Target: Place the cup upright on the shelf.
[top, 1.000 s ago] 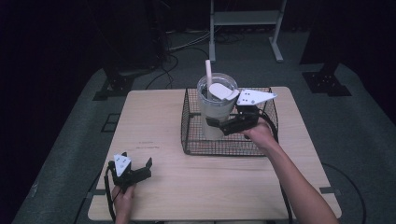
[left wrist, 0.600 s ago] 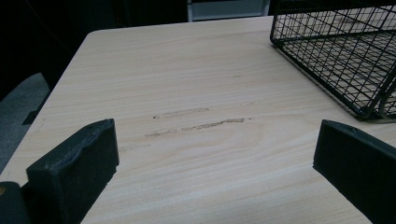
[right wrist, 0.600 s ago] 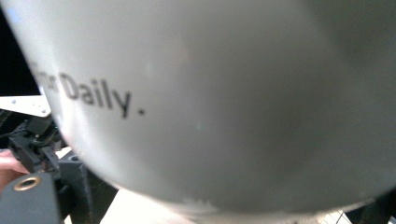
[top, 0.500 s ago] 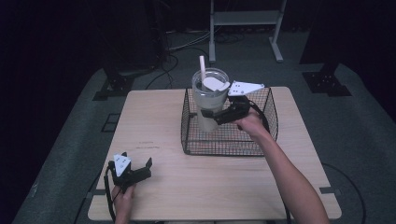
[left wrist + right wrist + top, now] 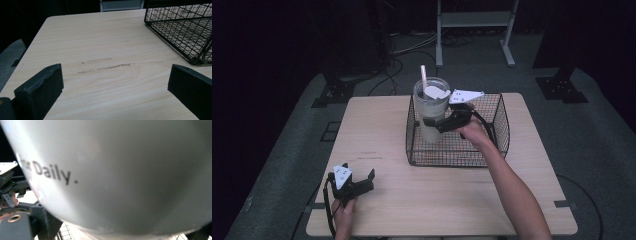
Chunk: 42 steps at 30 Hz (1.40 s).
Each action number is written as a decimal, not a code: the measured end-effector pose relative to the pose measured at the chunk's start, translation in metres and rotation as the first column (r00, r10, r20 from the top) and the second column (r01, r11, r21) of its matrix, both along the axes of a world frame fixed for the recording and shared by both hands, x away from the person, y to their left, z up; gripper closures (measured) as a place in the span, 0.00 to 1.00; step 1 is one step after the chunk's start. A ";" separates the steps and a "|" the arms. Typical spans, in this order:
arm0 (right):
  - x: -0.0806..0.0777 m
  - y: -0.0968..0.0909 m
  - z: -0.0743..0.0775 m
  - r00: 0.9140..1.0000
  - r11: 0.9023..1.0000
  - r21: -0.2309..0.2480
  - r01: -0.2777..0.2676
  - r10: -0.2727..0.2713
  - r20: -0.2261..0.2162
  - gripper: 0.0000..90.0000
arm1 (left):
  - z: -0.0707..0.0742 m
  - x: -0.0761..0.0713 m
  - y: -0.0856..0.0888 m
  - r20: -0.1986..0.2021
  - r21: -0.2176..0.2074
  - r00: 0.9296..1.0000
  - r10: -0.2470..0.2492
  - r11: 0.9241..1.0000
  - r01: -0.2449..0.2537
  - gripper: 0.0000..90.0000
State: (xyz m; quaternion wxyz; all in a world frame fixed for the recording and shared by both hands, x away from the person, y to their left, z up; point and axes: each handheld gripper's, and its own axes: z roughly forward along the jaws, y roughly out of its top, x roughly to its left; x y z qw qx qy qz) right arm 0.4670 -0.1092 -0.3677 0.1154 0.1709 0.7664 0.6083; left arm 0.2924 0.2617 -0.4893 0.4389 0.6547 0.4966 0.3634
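Tumbler (image 5: 430,112), a tall pale cup with clear lid and white straw, is standing upright above the black wire basket (image 5: 492,150) at the light wooden table's (image 5: 437,200) one o'clock; the right gripper (image 5: 438,123) is clamping its side. At seven o'clock, the left gripper (image 5: 358,179) is resting, jaws apart.

1. the left tool (image 5: 357,180) is black, topped by a pale grey three-cornered plate, with a black cable looping from its near end.
2. its own view shows two thick, matte black jaw blocks with rough edges.
3. the right tool (image 5: 443,121) is black, with a white three-cornered plate.
4. both forearms are bare, no sleeves.
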 end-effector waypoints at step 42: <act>0.032 0.004 -0.053 0.995 0.994 -0.113 0.005 -0.016 -0.094 0.10 | 0.000 0.000 0.000 0.004 -0.008 1.000 0.002 1.000 -0.002 0.00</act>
